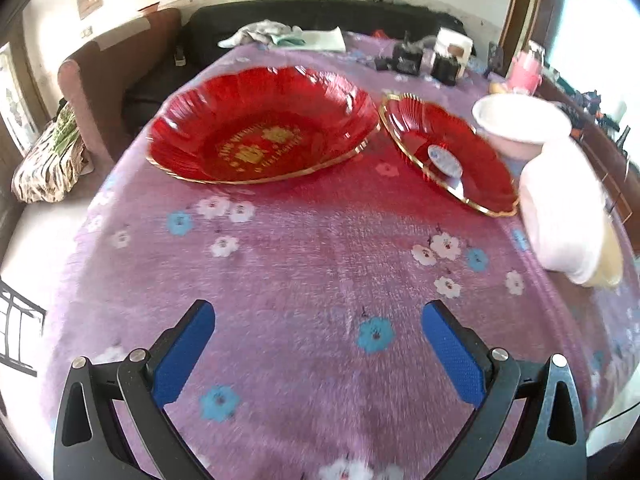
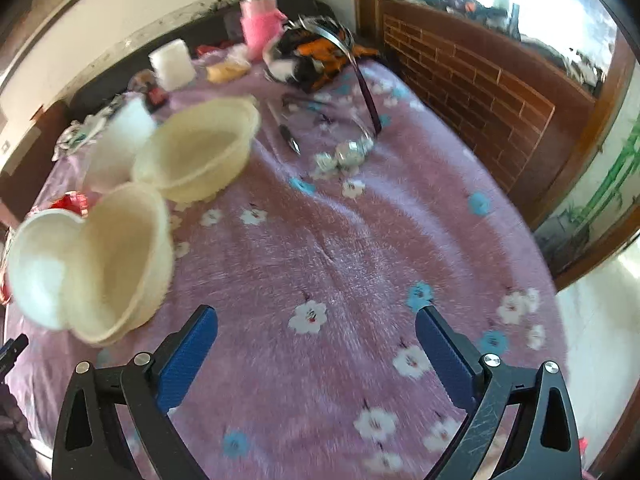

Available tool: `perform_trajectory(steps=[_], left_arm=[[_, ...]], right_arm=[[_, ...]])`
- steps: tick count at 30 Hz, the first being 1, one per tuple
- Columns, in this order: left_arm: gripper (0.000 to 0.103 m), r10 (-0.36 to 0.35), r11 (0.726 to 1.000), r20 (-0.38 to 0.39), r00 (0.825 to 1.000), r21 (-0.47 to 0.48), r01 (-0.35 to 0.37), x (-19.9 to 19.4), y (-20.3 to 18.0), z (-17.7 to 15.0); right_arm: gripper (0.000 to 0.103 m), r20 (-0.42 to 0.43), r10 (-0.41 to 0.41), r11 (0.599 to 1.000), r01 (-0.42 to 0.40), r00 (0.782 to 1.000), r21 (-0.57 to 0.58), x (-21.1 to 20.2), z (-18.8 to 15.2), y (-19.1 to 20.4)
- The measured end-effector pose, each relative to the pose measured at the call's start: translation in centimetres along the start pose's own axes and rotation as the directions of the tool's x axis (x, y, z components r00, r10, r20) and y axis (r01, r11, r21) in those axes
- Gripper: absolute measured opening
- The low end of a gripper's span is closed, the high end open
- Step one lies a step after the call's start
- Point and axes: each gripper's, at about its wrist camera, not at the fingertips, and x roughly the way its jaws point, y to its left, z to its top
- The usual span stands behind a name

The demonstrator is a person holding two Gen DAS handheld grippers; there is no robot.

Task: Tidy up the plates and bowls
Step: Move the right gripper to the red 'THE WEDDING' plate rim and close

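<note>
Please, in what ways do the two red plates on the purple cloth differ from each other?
The large red plate is wider and deeper than the small red plate. The large red plate carries gold lettering in its middle, while the small red plate has a white and blue sticker there. The large one lies to the left, and the small one sits beside the white bowl. Both are ribbed, red and gold-rimmed.

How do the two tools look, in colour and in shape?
Both look alike. The left tool has a black frame with triangular cut-outs, round silver screw heads, and two blue fingers with a fine dotted texture. The right tool has the same. No cables or sleeves show.
</note>
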Motion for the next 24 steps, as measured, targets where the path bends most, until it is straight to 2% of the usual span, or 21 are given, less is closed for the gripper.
perform_trajectory(steps=[5,8,13,15,21,24], left_arm=[[0.103,-0.009,0.999,0.016,1.000,-0.051,0.009,-2.6,2.0,1.4],[0.103,-0.020,0.994,-0.002,1.000,-0.104,0.020,-3.8,3.7,2.0],[0.103,-0.025,0.985,-0.028,0.999,-0.171,0.019,-4.8,6.4,1.8],[0.103,-0.010,0.983,-0.027,1.000,-0.185,0.005,-5.4,7.3,1.6],[0.103,0.029,0.974,-0.046,0.999,-0.225,-0.039,-6.5,10.2,1.2],[0.103,0.059,0.969,-0.069,0.996,-0.237,-0.074,-6.6,11.4,1.4]], right_arm=[[0.100,0.027,0.113,0.988,-0.110,0.993,-0.110,-3.6,2.2,4.5],[0.100,0.046,0.219,0.958,-0.206,0.975,-0.198,-5.2,3.7,9.4],[0.100,-0.041,0.357,0.862,-0.346,0.933,-0.372,-6.6,4.3,17.8],[0.100,-0.082,0.378,0.818,-0.375,0.922,-0.437,-6.6,4.3,21.4],[0.100,-0.194,0.445,0.722,-0.478,0.874,-0.500,-6.4,4.9,27.8],[0.100,-0.248,0.444,0.687,-0.505,0.861,-0.522,-5.6,5.4,30.7]])
